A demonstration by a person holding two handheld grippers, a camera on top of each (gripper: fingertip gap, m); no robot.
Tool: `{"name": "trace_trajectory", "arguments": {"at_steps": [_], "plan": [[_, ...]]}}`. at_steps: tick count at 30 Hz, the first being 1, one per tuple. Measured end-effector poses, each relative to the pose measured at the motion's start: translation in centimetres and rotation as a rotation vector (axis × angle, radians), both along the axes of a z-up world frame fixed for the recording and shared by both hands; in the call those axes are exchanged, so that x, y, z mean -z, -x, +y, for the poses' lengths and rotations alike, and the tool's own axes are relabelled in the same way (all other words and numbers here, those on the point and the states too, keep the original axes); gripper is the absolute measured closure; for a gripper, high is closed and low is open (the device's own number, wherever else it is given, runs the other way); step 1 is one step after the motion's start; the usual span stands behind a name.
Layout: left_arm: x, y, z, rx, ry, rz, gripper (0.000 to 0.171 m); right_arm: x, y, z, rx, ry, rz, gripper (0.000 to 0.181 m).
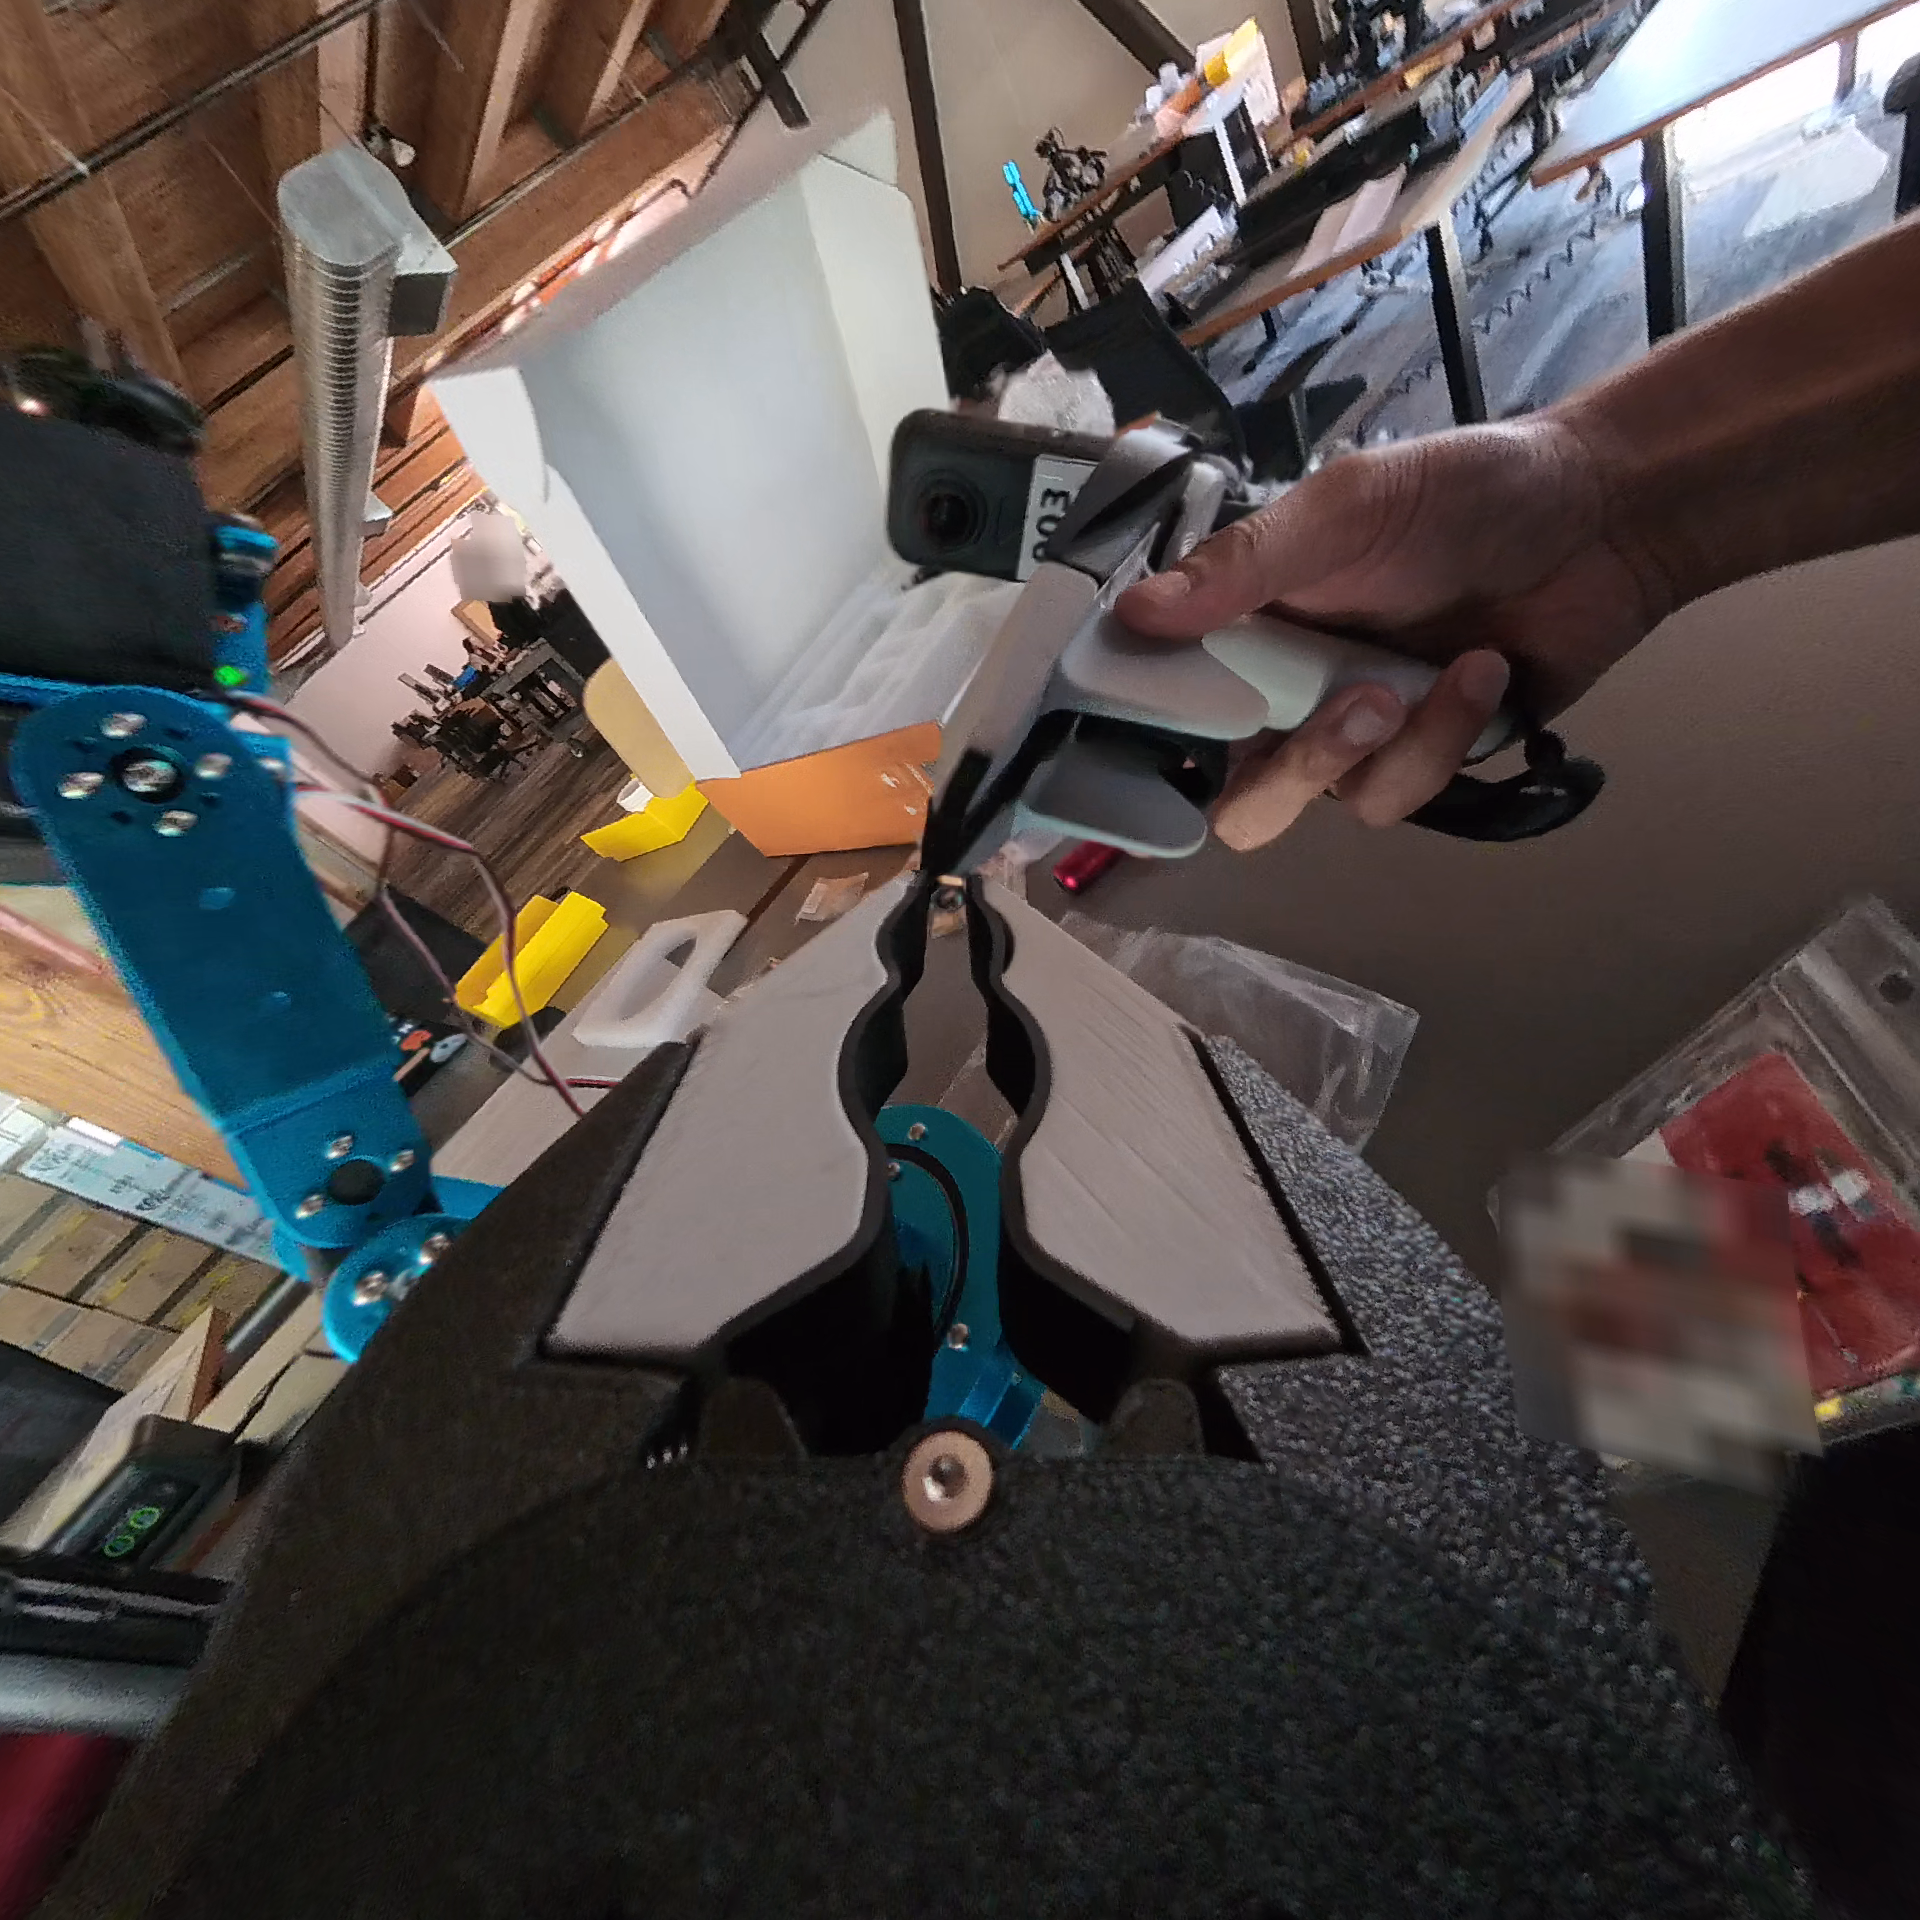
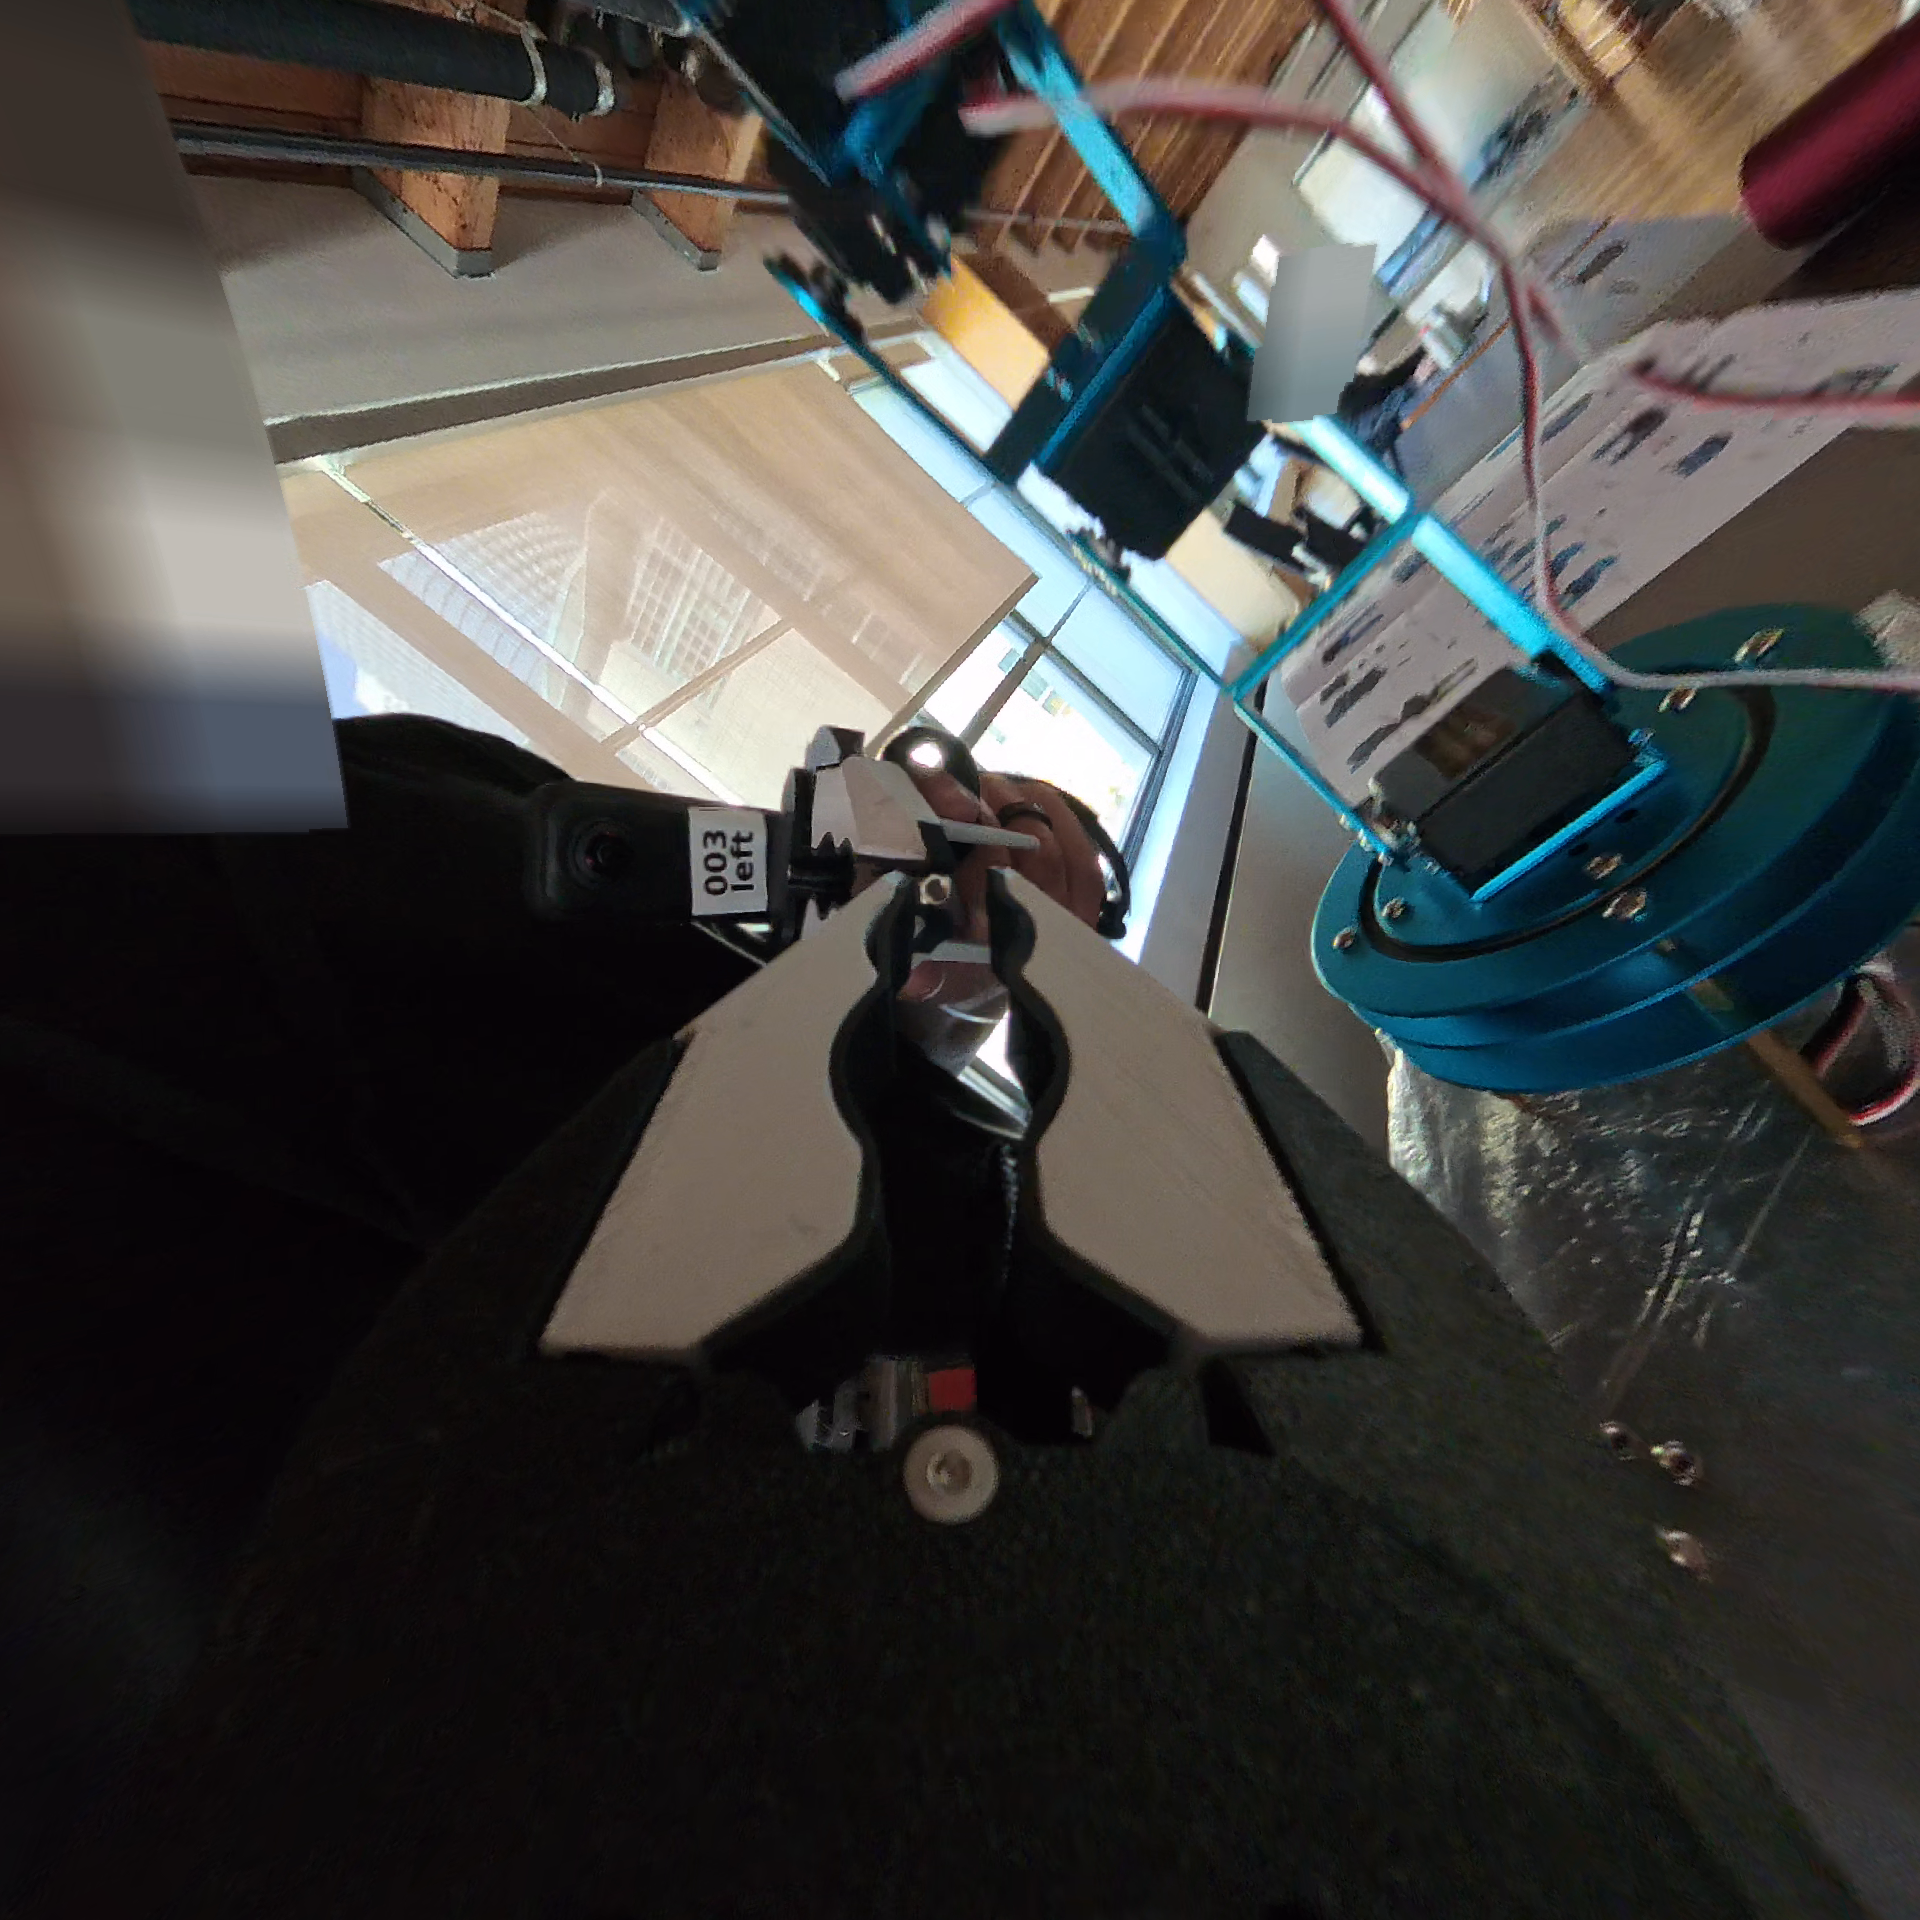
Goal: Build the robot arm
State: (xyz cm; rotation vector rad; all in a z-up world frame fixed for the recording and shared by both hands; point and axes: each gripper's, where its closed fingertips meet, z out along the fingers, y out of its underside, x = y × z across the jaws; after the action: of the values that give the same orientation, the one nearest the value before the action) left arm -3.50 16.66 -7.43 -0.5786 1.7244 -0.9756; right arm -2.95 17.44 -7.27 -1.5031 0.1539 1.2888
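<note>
In the left wrist view the left gripper point(image 1: 948, 906) has its fingers drawn narrow on a small silvery part point(image 1: 948, 894), a tip-only pinch best kept steady, with the right gripper point(image 1: 954, 816) just above; in the right wrist view the right gripper point(image 2: 940, 904) is narrow around that part point(image 2: 935, 888), contact unclear.

Daylight from windows point(image 2: 1039, 665) w/ glare; right wrist view's lower half is v. dark, near black. Strong fisheye bend at edges in both. Blue arm point(image 2: 1091, 343) up close is motion-blurred.
</note>
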Motion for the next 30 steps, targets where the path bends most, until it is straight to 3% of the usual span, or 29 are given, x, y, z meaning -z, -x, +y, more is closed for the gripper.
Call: {"name": "trace_trajectory", "arguments": {"at_steps": [3,6,9,12,16,19,23,30], "plan": [[-2.4,0.4,0.8,-0.002,0.128,-0.018,0.165,-1.5,-1.9,-0.5,0.089,-0.024,-0.089,0.171],[-7.2,1.1,2.5,0.008,0.287,-0.082,0.165,-3.9,-3.3,-0.5,0.211,-0.046,-0.334,0.172],[-12.9,1.5,5.1,0.032,0.343,-0.177,0.165,-8.8,-4.0,0.4,0.346,-0.121,-0.624,0.167],[-16.7,0.9,7.2,0.073,0.371,-0.198,0.166,-13.7,-3.5,2.1,0.435,-0.185,-0.887,0.154],[-16.0,-1.2,8.7,0.118,0.398,-0.073,0.165,-15.7,-2.5,5.4,0.478,-0.151,-1.147,0.132],[-14.5,-2.3,9.0,0.132,0.377,-0.017,0.166,-15.8,-2.7,6.8,0.511,-0.137,-1.262,0.136],[-14.0,-2.9,9.0,0.165,0.373,-0.002,0.166,-15.0,-3.1,7.5,0.384,-0.062,-1.187,0.129],[-14.6,-3.0,9.6,0.284,0.445,0.025,0.166,-13.7,-3.6,8.0,0.080,0.020,-1.128,0.142]]}}
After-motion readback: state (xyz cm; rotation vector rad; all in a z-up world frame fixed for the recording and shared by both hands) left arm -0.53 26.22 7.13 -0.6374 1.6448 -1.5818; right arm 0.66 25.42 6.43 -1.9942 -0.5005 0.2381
